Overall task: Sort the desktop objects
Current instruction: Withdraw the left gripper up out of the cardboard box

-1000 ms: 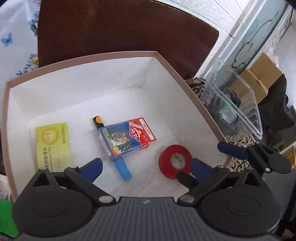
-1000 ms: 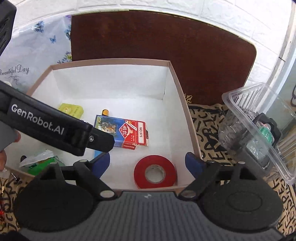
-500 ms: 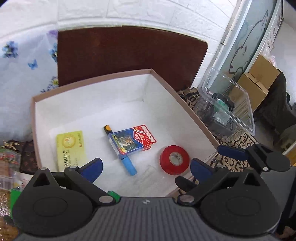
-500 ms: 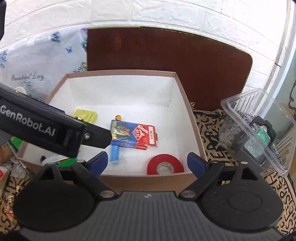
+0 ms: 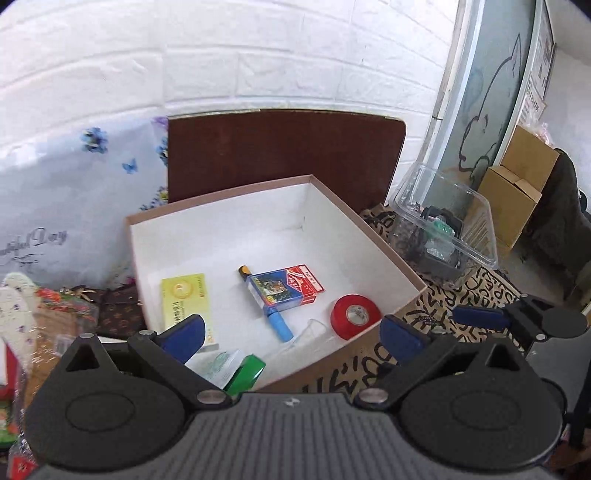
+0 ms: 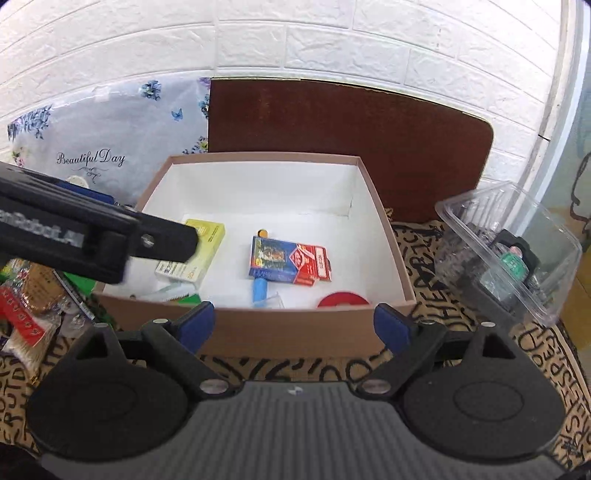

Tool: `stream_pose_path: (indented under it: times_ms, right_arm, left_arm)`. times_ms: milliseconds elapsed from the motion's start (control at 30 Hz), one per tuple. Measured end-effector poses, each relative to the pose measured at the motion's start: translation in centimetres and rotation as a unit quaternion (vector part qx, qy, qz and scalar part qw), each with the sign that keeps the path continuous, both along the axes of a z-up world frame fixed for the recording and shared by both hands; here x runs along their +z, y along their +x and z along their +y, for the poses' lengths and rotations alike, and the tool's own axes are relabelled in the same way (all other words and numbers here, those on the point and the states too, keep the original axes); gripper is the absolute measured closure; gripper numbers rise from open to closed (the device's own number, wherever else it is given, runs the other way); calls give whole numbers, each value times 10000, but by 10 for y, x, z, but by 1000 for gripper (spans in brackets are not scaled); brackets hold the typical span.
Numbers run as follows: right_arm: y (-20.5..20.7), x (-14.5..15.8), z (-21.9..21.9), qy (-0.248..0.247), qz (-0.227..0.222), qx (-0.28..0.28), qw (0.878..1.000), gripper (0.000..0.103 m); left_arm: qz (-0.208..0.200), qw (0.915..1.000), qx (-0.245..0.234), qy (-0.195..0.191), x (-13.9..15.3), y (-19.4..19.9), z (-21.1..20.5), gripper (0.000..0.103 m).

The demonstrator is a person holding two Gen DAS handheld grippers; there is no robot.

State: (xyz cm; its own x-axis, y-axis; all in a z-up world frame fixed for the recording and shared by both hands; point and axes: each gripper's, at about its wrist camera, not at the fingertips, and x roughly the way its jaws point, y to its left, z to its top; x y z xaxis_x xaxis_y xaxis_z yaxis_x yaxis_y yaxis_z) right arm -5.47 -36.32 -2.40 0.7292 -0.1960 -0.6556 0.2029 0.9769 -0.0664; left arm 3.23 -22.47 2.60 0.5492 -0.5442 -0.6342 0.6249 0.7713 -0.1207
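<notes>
A white brick wall [image 6: 295, 33] closes the far side of the scene; a dark brown board [image 6: 347, 140] and a floral cloth printed "Beautiful Day" [image 6: 92, 147] lean against it. The tabletop carries a tan mat with black lettering [image 6: 535, 354]. A brown cardboard box with a white interior [image 6: 280, 332] stands at the middle of the tabletop, open at the top. Near the right edge sits a clear plastic container [image 6: 517, 236] holding dark items, well apart from the box. Loose packets and wrappers [image 6: 26, 317] crowd the left edge. Cardboard cartons [image 5: 517, 184] stand in the room beyond the right edge. Inside the box lie a yellow card box [image 6: 207, 243] toward its left wall, a red and blue playing-card pack [image 6: 291, 260] at the centre resting across a blue marker [image 5: 279, 325], and a red tape roll [image 5: 354, 315] near the front right corner. The left gripper [image 5: 291, 334] hangs over the near left corner of the box, fingers spread wide and holding nothing. The right gripper [image 6: 293, 326] is level with the near wall of the box, fingers likewise spread and unloaded; that wall partly hides the tape roll from its camera.
</notes>
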Motion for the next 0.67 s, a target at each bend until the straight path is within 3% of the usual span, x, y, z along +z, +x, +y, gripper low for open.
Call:
stream_pose_path:
  times_ms: [433, 667]
  right_arm:
    - [-41, 1, 22, 36, 112, -122, 9999, 12]
    - [-47, 5, 31, 15, 63, -71, 10000, 12]
  left_arm:
    - [82, 9995, 133, 280, 5, -36, 13, 0]
    - [223, 9997, 56, 118, 3, -44, 20, 0]
